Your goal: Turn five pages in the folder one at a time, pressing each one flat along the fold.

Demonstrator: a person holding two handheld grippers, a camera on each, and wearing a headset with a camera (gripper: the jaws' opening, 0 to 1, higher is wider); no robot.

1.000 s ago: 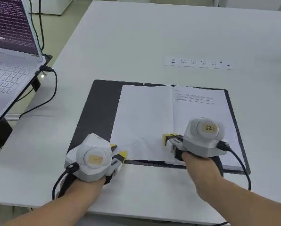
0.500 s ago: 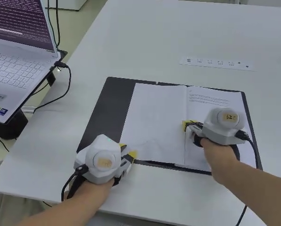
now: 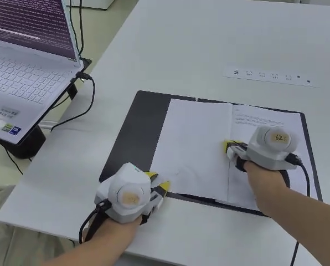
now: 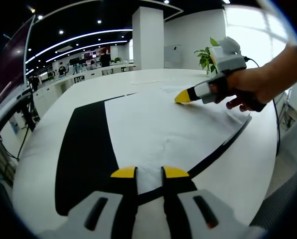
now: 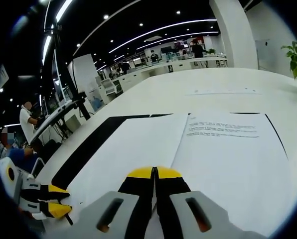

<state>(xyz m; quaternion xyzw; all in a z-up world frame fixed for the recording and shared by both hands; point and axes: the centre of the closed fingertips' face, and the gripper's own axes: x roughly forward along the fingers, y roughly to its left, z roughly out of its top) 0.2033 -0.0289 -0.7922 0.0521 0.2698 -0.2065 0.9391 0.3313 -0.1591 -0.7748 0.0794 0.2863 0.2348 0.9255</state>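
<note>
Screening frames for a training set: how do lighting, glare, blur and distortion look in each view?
Head view: soft, even light, sharp, faint shadows by the left gripper on the table. Left gripper view: heavy fisheye bend of the folder; window glare washes out the upper right behind the right gripper. Right gripper view: same bending, dim hall with ceiling spots, text on the printed page unreadable.

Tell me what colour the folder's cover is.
The cover is black, exposed left of the white pages; the head view shows it best.
</note>
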